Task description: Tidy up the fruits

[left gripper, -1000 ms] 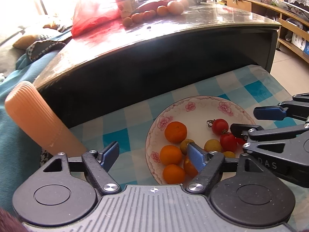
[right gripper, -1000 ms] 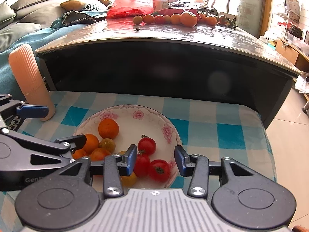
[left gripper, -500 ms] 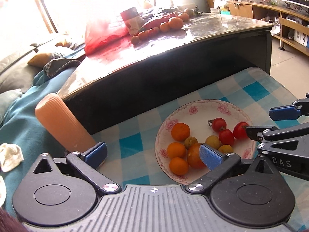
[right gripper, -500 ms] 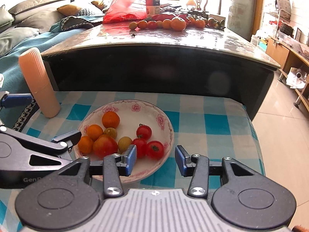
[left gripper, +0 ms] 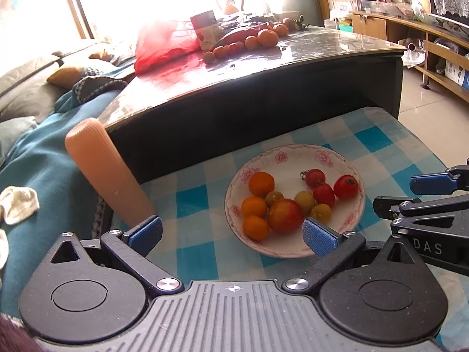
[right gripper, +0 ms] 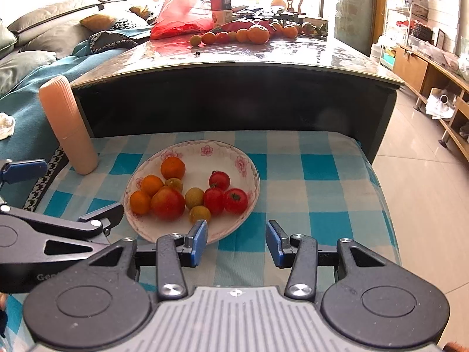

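On the floral plate (right gripper: 249, 167): oranges, tomatoes, an apple (right gripper: 167, 203); both grippers' jaws spread, empty.

Left gripper (left gripper: 231, 236) spread wider and drawn back from floral plate (left gripper: 331, 158), red-yellow apple (left gripper: 285, 215) now uncovered among oranges, right gripper (right gripper: 236, 243) also backed off.

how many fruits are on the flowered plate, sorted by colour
On the plate:
orange: 3
red cherry tomatoes: 3
yellowish-green small fruits: 3
large red-and-yellow fruit: 1
Total: 10
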The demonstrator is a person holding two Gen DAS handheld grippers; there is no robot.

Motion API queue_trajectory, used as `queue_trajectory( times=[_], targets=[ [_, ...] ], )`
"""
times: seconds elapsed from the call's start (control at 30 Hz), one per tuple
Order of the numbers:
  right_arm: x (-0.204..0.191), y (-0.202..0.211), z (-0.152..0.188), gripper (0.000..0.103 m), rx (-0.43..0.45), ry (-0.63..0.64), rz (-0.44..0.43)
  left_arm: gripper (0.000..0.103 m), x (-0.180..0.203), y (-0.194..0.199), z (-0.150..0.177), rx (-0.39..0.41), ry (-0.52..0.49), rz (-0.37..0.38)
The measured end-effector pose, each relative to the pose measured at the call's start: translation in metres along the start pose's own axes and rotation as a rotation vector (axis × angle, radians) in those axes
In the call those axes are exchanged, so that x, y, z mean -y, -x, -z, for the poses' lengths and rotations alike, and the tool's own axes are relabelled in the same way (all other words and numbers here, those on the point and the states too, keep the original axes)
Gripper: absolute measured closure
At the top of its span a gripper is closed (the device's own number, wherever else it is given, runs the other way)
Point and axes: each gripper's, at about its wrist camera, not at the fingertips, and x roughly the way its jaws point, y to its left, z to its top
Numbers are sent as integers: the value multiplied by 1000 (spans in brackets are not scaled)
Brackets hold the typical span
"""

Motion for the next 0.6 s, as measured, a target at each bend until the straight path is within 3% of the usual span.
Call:
queue_trajectory(
  times=[0.6],
  targets=[
    [-9,45,54,44,-39,-49,10,0,4,43,48,-42,64,44]
  ],
)
